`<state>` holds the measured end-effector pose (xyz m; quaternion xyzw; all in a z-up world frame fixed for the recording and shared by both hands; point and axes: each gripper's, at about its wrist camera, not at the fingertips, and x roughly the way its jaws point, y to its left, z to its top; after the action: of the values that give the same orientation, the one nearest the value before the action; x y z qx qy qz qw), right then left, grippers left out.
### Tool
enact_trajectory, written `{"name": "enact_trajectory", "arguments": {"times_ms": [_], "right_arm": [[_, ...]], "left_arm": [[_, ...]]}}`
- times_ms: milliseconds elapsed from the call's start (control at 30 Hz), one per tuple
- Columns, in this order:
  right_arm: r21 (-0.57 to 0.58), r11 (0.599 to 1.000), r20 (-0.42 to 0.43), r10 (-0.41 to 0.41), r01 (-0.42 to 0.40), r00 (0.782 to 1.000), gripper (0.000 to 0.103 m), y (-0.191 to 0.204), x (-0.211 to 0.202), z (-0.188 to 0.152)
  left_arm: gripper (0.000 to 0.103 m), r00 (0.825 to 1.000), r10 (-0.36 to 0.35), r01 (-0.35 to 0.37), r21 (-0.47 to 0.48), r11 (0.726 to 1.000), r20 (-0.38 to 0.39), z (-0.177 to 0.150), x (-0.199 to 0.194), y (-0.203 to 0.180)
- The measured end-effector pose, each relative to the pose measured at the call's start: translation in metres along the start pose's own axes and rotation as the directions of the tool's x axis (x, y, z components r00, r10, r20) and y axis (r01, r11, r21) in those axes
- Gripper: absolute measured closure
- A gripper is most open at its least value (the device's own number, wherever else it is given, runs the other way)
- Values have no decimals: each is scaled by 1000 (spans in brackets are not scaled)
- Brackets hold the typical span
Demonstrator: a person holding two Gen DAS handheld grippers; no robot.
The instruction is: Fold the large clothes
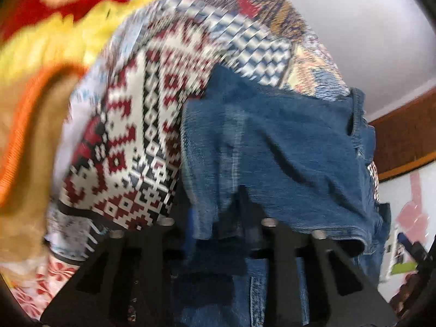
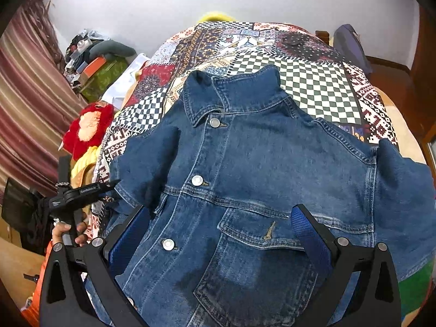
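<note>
The left tool (image 1: 234,218) is clenched on a fold of the denim jacket (image 2: 245,177). In its own wrist view the blue cloth bunches between the two dark fingers and drapes over them. That picture is blurred, so the exact seam taken cannot be told. Seen from the right wrist view, this tool (image 2: 111,184) meets the garment at the edge of the short sleeve on the picture's left, with a hand (image 2: 68,234) gripping its handle below. The hold there is judged to be for drawing the sleeve inward across the front.

The right tool (image 2: 218,218) is released. Its jaws stand wide, one to each side of the jacket's lower front, and the blue pads (image 2: 308,234) hang above the chest pocket (image 2: 261,234) with no cloth pinched between them. It is judged to be poised to steady or take the hem side.

The jacket lies face up and buttoned on the bed, collar toward the far wall, both sleeves spread outward. It rests on a patchwork bedspread (image 2: 313,87) of checks and geometric prints, which gives it a flat surface for folding. No fold is yet laid. A red plush toy (image 2: 90,125) and yellow fabric (image 2: 81,163) lie at the bed's edge, close beside the left tool's working side and liable to snag.
</note>
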<state>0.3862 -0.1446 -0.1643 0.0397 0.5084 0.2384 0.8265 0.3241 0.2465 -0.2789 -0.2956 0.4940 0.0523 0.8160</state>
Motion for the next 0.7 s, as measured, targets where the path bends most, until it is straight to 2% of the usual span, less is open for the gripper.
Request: {"name": "enact_trajectory", "arguments": {"times_ms": [67,133,233,367,467,600,633,700], "right_arm": [[1,1000,4,1,-1,1000,0,-2,-2,-2],[1,1000,14,4,-4,1000,0,-4,-6,-3],[3,1000,32,3,-4,999,0,-9,-15,-4],[21,1000,63,9,-10,998,0,-19,-29,-5],[43,999,90,9,-13,996,0,-31,-43,-7],[67,998,117,-6,-2,993,0,-47,-60,-11],[76,997,122,-14,4,992,0,-53,-65,-13],[92,996,132,-27,15,991,0,-63,-73,-16]], "left_arm": [[81,995,74,-79,91,993,66,1,-16,-18],[81,987,100,-120,164,979,129,2,-38,-42],[81,977,55,-106,248,963,207,8,-70,-82],[81,962,-58,-47,369,928,267,10,-107,-147],[81,957,-149,17,462,887,250,4,-113,-199],[82,963,-197,57,573,817,185,-17,-94,-260],[94,965,-206,72,588,806,163,-24,-87,-271],[94,970,-228,133,604,786,82,-35,-68,-292]]}}
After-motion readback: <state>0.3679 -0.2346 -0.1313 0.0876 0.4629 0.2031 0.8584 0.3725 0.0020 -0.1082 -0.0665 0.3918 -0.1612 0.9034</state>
